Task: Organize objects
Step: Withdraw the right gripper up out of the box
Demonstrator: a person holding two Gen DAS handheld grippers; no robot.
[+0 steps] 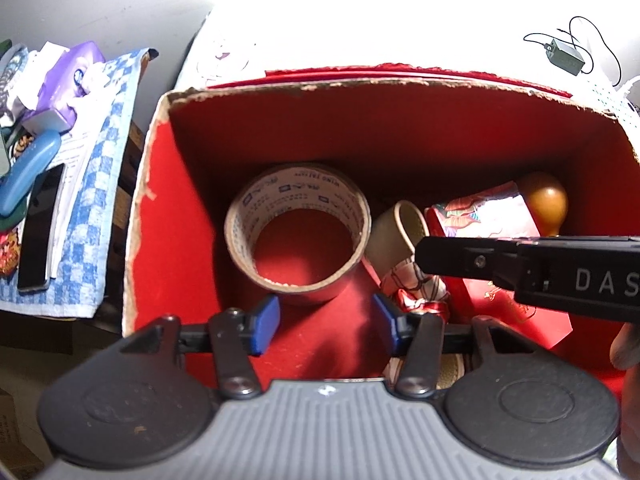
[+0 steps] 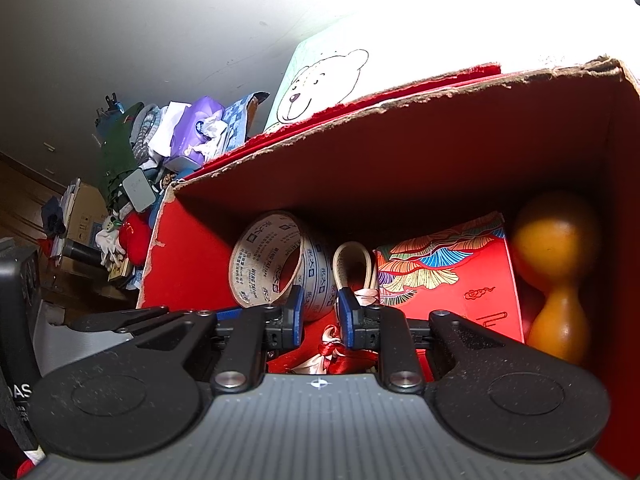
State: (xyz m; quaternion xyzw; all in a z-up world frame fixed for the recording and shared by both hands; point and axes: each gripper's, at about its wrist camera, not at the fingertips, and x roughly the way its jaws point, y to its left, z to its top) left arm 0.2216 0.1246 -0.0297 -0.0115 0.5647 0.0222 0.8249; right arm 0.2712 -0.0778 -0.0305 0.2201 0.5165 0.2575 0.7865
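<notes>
Packing tape roll (image 1: 298, 236) lies inside the red box (image 1: 400, 128), rigid, light and best pinched across its wall; left gripper (image 1: 326, 320) hovers open and empty, right gripper (image 2: 318, 312) narrowly parted, holding nothing.

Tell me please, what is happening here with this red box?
A person holds a gripper in each hand over an open red box. Inside are a roll of tape, a red patterned packet, a wooden gourd-shaped piece and a ribbon bundle. The left gripper is open with nothing between its fingers. The right gripper hovers nearly closed, holding nothing.
</notes>
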